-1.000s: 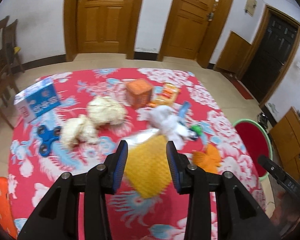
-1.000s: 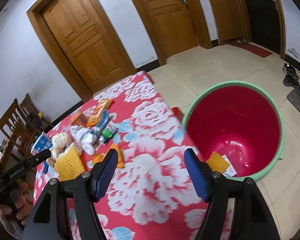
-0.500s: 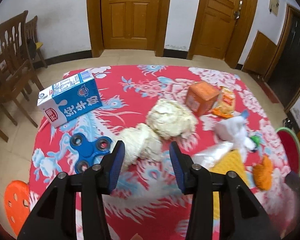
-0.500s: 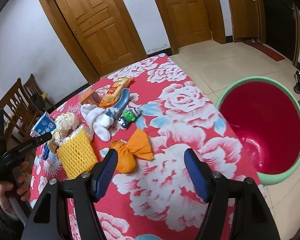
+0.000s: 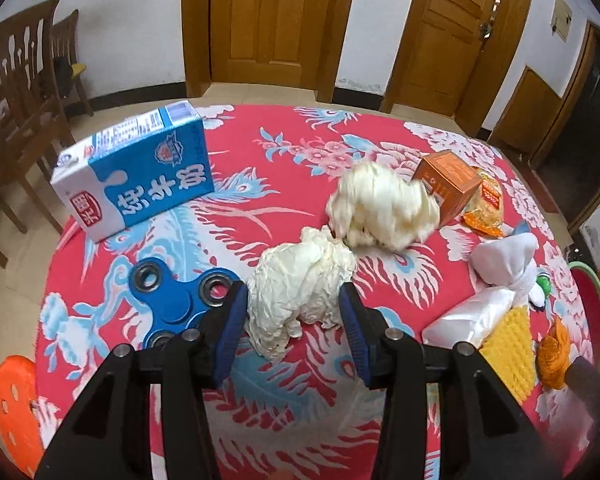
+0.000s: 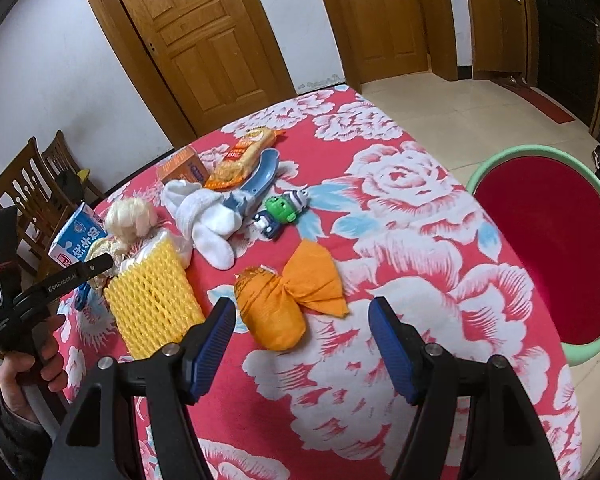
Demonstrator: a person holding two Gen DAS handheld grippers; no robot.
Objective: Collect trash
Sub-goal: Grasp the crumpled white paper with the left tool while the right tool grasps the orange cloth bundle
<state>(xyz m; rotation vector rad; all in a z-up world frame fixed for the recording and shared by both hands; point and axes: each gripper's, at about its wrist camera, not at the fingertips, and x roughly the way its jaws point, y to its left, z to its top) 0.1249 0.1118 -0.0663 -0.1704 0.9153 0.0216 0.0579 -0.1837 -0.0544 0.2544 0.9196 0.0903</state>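
- The left gripper [image 5: 292, 312] hangs over the bench [image 5: 284, 168] with its fingers [image 5: 232, 328] partly spread on either side of a crumpled paper wad [image 5: 300, 292]. The jaws have just been opening, the wad lies between them, and the pads look close to its sides, but no squeeze shows.
- A second, fluffier wad [image 5: 384, 212] touches the first at its far edge, and a blue spinner toy [image 5: 180, 296] sits just beside the left finger.
- To do the pick well, the person should probably lower the fingers so they reach below the widest part of the wad, then close slowly; crumpled paper gives way, so a shallow pinch may tear off a flap or slip.
- Keeping the left finger clear of the spinner avoids dragging a toy along with the trash.
- The right gripper [image 6: 300, 344] has its fingers wide and empty, poised just short of an orange wrapper bundle [image 6: 284, 304], which lies near a yellow foam net [image 6: 152, 304].
- The red tub [image 6: 540, 248] stands on the floor beside the bench, on the right, so each item seems to need a lift clear of the bench edge before release.
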